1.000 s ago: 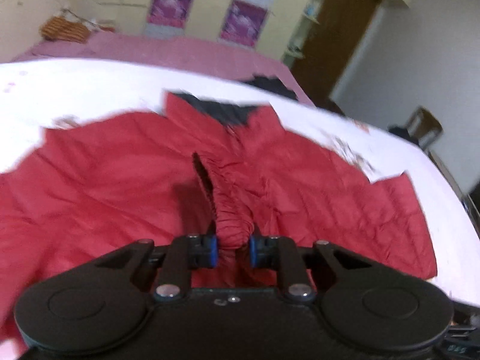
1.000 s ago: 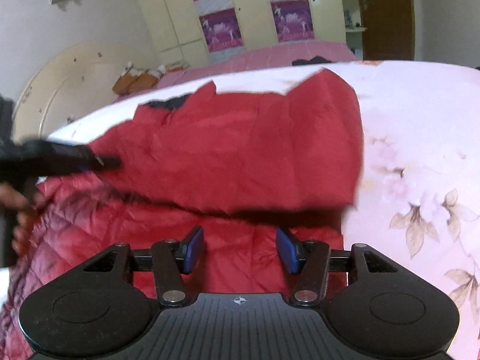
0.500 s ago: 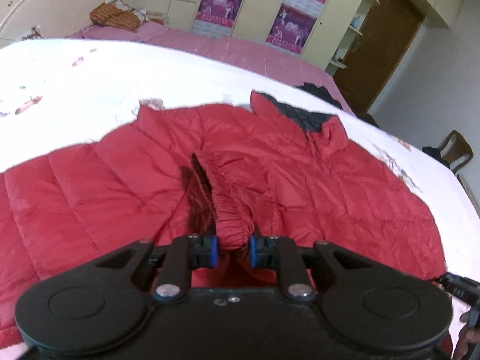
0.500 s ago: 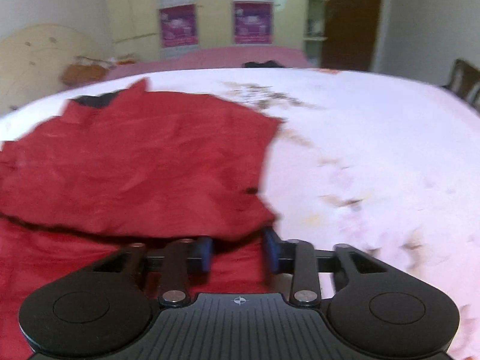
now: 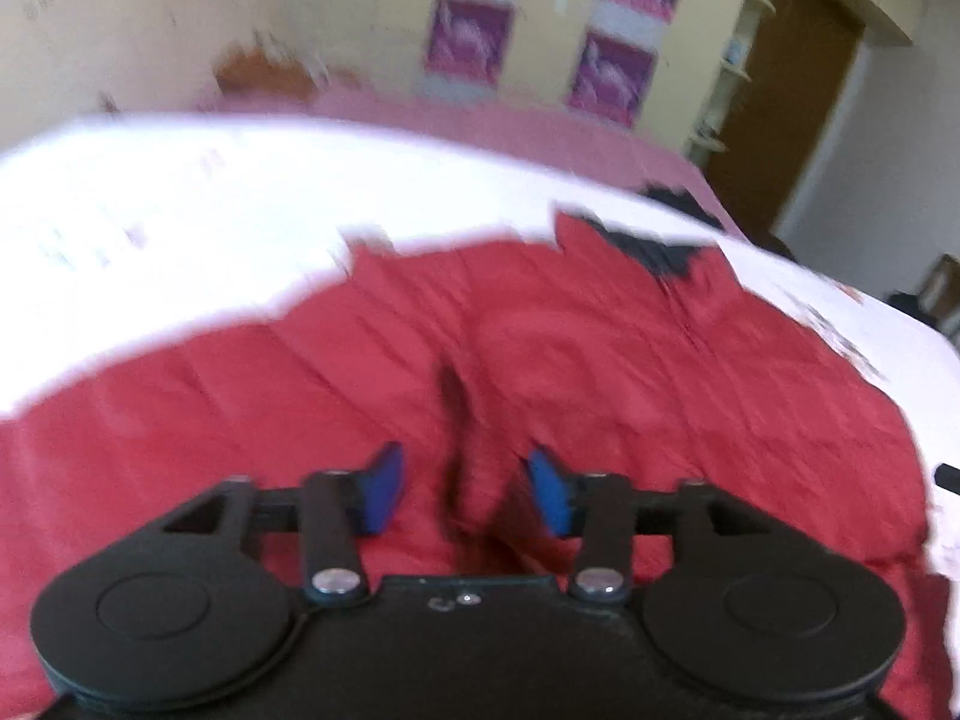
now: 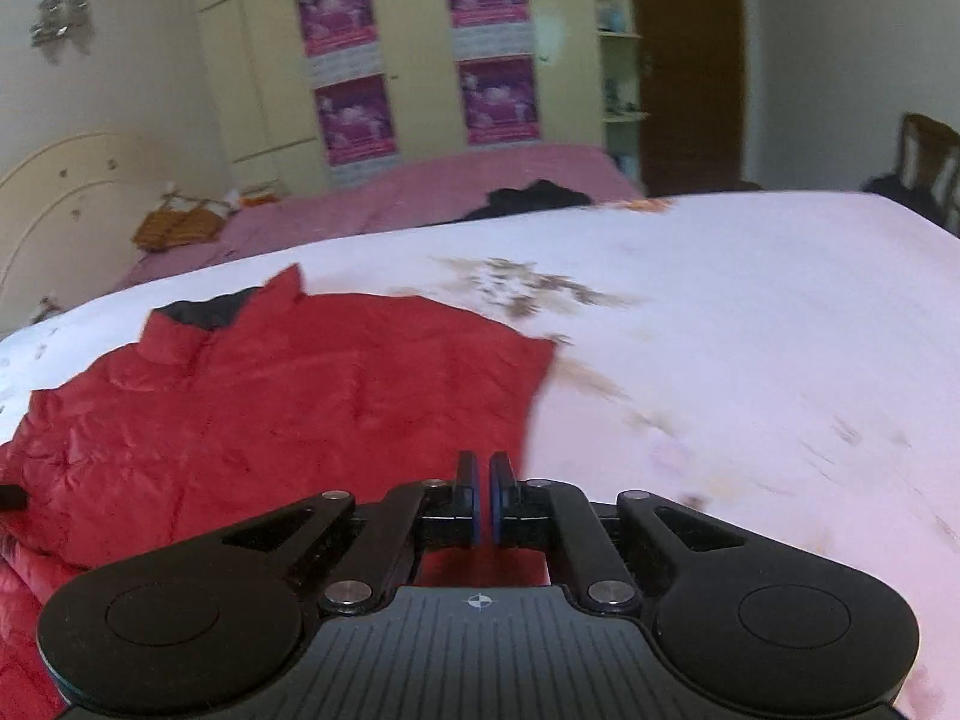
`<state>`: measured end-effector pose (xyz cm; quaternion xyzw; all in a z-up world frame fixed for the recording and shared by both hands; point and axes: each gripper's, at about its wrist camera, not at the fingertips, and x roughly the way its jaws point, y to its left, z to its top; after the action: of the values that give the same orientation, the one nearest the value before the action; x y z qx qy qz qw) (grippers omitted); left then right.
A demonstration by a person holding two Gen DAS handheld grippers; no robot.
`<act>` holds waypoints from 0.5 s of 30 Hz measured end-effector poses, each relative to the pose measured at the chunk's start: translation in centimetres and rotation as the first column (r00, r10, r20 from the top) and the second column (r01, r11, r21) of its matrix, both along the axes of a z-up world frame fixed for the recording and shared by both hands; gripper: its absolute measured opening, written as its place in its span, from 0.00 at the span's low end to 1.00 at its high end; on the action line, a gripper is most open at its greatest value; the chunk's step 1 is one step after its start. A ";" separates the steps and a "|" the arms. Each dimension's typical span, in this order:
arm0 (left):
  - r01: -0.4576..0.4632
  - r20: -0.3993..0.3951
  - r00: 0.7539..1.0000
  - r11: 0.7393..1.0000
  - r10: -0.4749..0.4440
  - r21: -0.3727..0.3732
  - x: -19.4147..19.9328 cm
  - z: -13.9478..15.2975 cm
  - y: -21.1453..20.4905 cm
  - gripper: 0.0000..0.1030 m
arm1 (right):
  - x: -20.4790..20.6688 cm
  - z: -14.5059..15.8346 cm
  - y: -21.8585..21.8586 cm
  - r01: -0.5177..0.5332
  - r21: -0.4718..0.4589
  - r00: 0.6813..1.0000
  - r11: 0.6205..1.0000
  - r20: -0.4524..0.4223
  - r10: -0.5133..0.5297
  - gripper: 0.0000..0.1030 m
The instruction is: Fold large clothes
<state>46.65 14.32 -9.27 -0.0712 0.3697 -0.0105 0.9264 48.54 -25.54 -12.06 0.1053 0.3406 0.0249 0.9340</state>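
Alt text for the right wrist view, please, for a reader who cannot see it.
The right gripper has its blue-padded fingers shut, with no cloth visibly between them, over the near edge of a red puffer jacket. The jacket lies on a white floral bedsheet, black-lined collar away from the camera. Behind are a pink bed and a cream wardrobe with purple posters.

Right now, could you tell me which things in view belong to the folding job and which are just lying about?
Part of the job:
red jacket
left gripper, jaws opening around a jacket fold
right gripper, shut
white bedspread

Lying about:
black garment
basket
posters
chair
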 end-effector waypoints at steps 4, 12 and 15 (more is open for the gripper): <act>0.105 0.018 0.994 0.991 -0.107 0.081 0.7 -0.1 -3.1 0.47 | 1.6 -3.2 0.4 -0.010 -0.052 0.994 0.999 -0.110 0.004 0.05; 0.124 -0.025 0.992 0.987 -0.122 0.103 2.8 -1.1 -5.5 0.47 | 2.6 -0.8 -1.0 -0.014 -0.035 0.999 0.999 -0.039 0.013 0.05; 0.157 -0.018 0.988 0.981 -0.156 0.111 4.3 -0.8 -6.8 0.47 | 5.8 -0.6 -0.1 -0.051 -0.033 0.998 0.998 -0.038 0.050 0.05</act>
<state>50.90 7.55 -10.11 0.0103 0.3783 -0.0621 0.9235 54.30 -25.68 -12.69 0.0811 0.3606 0.0407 0.9283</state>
